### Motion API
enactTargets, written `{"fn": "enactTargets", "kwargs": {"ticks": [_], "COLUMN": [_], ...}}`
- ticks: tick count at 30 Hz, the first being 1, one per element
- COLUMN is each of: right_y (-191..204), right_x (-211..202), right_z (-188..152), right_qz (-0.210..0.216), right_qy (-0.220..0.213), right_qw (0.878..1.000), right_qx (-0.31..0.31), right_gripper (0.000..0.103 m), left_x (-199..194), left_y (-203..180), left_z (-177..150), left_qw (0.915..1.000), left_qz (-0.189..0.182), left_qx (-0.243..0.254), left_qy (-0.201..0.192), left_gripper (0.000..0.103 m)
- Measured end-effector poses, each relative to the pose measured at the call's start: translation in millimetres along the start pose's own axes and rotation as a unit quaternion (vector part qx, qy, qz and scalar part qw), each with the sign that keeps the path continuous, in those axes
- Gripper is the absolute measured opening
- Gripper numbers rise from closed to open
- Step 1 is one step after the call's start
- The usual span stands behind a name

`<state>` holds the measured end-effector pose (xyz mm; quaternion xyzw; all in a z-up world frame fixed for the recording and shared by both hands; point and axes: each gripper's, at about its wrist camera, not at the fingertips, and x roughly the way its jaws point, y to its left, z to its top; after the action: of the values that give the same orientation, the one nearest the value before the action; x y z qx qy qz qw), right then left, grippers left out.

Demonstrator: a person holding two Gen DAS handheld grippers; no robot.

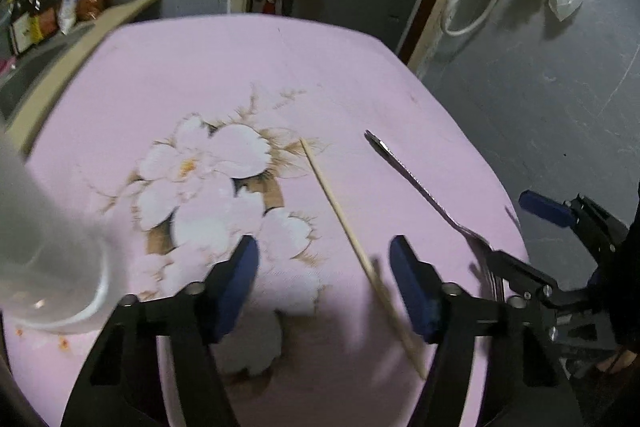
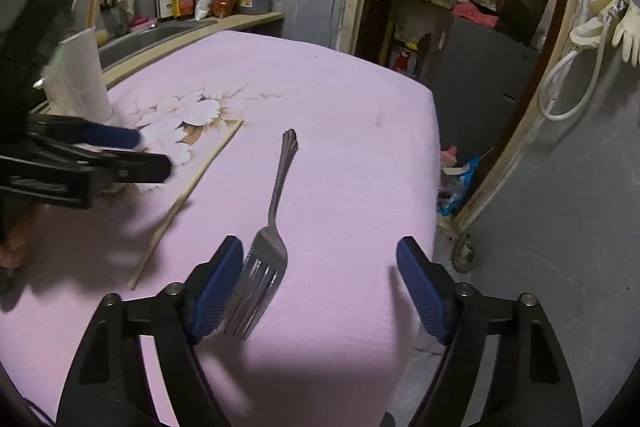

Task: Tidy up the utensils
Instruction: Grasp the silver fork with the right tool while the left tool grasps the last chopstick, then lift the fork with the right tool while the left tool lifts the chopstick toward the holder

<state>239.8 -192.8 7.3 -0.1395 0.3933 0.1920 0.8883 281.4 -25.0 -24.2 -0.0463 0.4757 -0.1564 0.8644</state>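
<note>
Both grippers spread wide: left gripper (image 1: 324, 283) straddles chopstick (image 1: 344, 223), right gripper (image 2: 320, 283) brackets fork (image 2: 264, 259) tines (pre-grasp, likely).

Fork (image 2: 266, 247) on pink tablecloth (image 2: 340, 147) — tines beside right gripper's (image 2: 320, 285) spread pads.

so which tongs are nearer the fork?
Right. The right tongs sit open over the fork tines; the left tongs are beside it, straddling the chopstick.
</note>
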Motion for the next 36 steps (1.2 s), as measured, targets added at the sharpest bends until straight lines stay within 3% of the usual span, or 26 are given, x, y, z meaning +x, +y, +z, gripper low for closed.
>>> {"fn": "enactTargets", "kwargs": {"ticks": [4, 9, 13, 24, 33, 36], "right_y": [1.4, 1.0, 0.5, 4.2, 11.1, 4.9], "right_x": [6.6, 13.5, 24.0, 53.8, 76.3, 78.6], "right_z": [3.1, 8.3, 14.2, 38.5, 59.5, 62.1], "right_qz": [0.027, 0.046, 0.058, 0.069, 0.074, 0.099], "right_qy": [0.011, 0.019, 0.03, 0.058, 0.101, 0.121], "right_qw": [1.0, 0.999, 0.998, 0.995, 0.991, 0.985], "right_qx": [0.007, 0.015, 0.022, 0.045, 0.052, 0.073], "right_gripper": [0.062, 0.054, 0.047, 0.029, 0.029, 0.018], "left_x": [16.5, 29.3, 39.4, 27.9, 19.0, 17.5], "left_y": [4.3, 6.9, 6.4, 9.1, 4.6, 0.4], "left_z": [14.4, 36.2, 52.7, 41.3, 27.6, 26.2], "left_qw": [0.9995, 0.9984, 0.9969, 0.9965, 0.9962, 0.9964], "left_qz": [-0.014, -0.02, -0.022, -0.017, -0.004, 0.0], "left_qx": [-0.01, -0.015, -0.016, 0.009, 0.022, 0.02], "left_qy": [0.028, 0.05, 0.073, 0.081, 0.084, 0.083], "left_gripper": [0.035, 0.025, 0.007, 0.003, 0.003, 0.003]}}
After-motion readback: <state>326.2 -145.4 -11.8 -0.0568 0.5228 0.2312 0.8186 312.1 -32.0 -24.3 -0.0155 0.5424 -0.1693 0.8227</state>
